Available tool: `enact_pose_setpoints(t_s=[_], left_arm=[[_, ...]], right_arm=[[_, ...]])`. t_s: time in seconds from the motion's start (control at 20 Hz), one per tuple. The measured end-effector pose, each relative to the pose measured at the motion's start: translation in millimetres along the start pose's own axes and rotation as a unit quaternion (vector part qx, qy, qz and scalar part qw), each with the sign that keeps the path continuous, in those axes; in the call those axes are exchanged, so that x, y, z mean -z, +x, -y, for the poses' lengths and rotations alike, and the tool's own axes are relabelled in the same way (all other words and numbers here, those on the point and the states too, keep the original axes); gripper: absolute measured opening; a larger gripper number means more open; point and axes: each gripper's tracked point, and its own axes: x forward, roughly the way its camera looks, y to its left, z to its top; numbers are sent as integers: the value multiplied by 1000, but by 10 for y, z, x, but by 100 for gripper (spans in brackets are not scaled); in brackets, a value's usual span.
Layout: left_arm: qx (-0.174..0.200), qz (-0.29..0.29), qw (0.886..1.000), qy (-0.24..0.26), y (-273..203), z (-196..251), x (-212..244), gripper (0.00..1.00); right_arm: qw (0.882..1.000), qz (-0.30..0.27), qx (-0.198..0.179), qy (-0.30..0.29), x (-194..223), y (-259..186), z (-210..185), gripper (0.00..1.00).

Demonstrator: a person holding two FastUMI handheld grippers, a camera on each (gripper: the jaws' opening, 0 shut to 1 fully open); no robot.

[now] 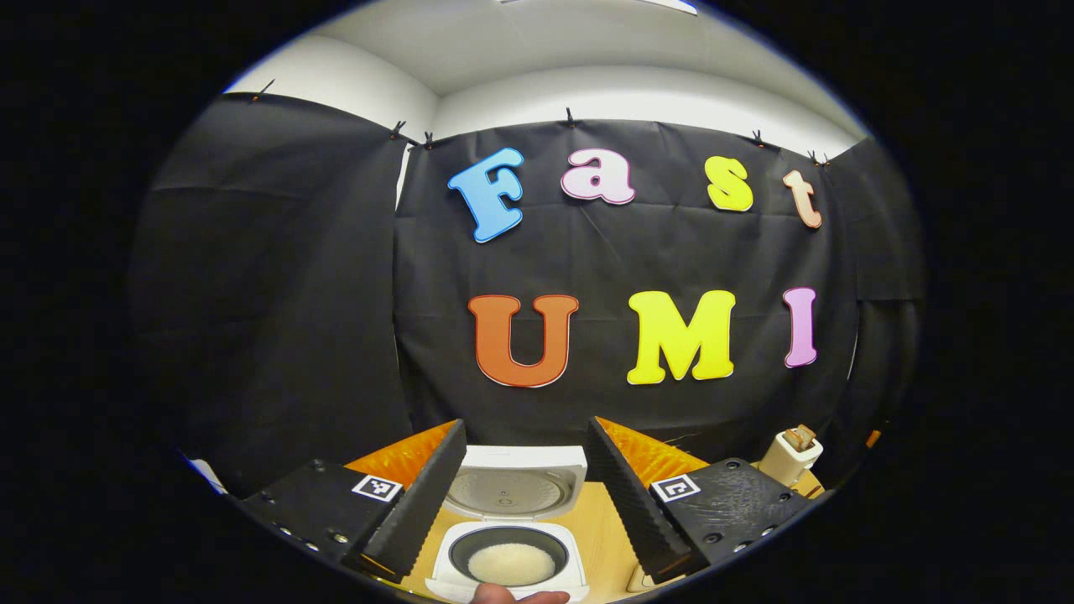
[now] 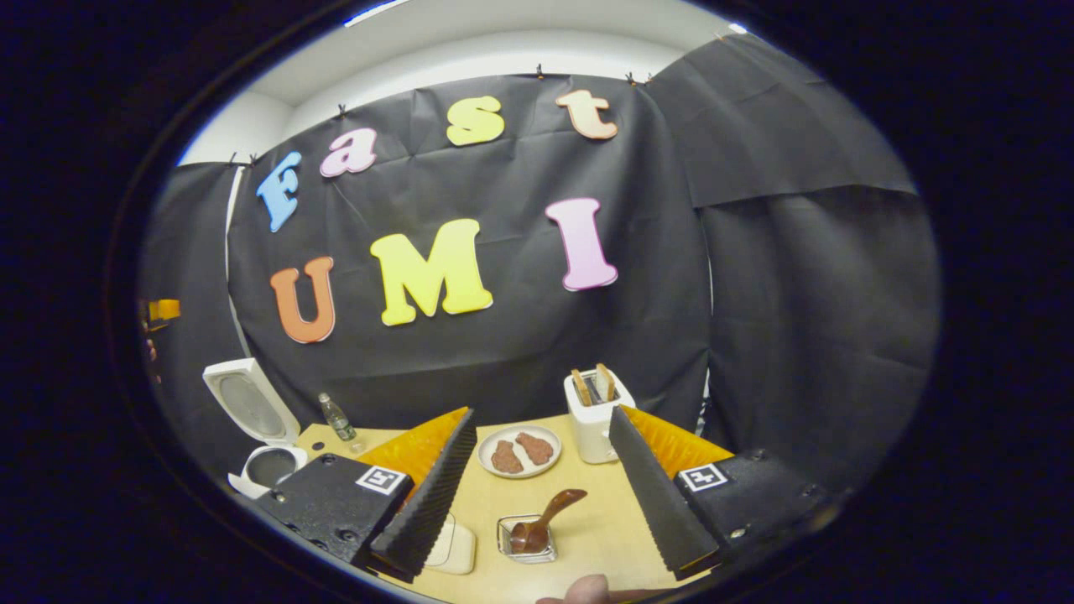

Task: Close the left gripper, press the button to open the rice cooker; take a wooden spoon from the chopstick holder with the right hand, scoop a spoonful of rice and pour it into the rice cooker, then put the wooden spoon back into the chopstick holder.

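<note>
In the left gripper view the white rice cooker [image 1: 508,545] stands open, lid up, with white rice in its dark inner pot. My left gripper [image 1: 524,491] hangs above it, open, with nothing between its fingers. In the right gripper view the wooden spoon [image 2: 544,518] leans in the small clear chopstick holder [image 2: 527,538] on the wooden table [image 2: 596,528]. My right gripper [image 2: 537,491] is open above and around the holder, holding nothing. The open rice cooker [image 2: 256,432] shows at far left.
A white toaster [image 2: 594,415] with bread slices stands at the back, a plate [image 2: 519,451] with two brown patties beside it. A small bottle [image 2: 337,417] stands near the cooker. A pale flat container [image 2: 453,547] lies left of the holder. A fingertip [image 2: 587,590] shows at the bottom edge.
</note>
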Motion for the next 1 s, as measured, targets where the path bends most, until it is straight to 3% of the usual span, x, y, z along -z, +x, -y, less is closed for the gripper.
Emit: enact_pose_setpoints(t_s=[0.25, 0.5, 1.0], left_arm=[[-20, -55, 998, -6, 716, -280, 364, 95], [-8, -109, 994, -21, 1241, -359, 770, 94], [-1, -219, 974, -61, 1494, -392, 1240, 95]], right_arm=[[1000, -7, -15, -5, 22, -273, -314, 100], [998, -32, -27, -37, 208, -565, -521, 100], [998, -49, 16, -31, 321, -767, -319, 100]])
